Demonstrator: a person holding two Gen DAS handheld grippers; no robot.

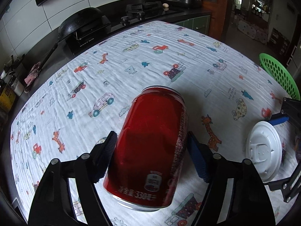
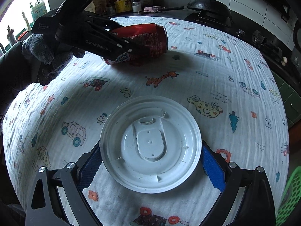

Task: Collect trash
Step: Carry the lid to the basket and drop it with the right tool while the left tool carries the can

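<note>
Left tool [image 1: 150,156] clamps the red can [image 1: 150,146] mid-body, lying sideways; right tool [image 2: 150,162] pinches the lidded cup [image 2: 150,143] under its rim. Green basket [image 1: 280,75] nearby, likely the bin.

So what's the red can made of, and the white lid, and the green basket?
The can looks like thin painted metal: glossy red sides, bare silvery rims, a dent. The lid looks like molded white plastic, smooth with a slight sheen and raised ridges. The basket looks like rigid green plastic, its wall full of round holes.

Left tongs [image 1: 150,154] clamped, right tongs [image 2: 150,162] clamped
</note>
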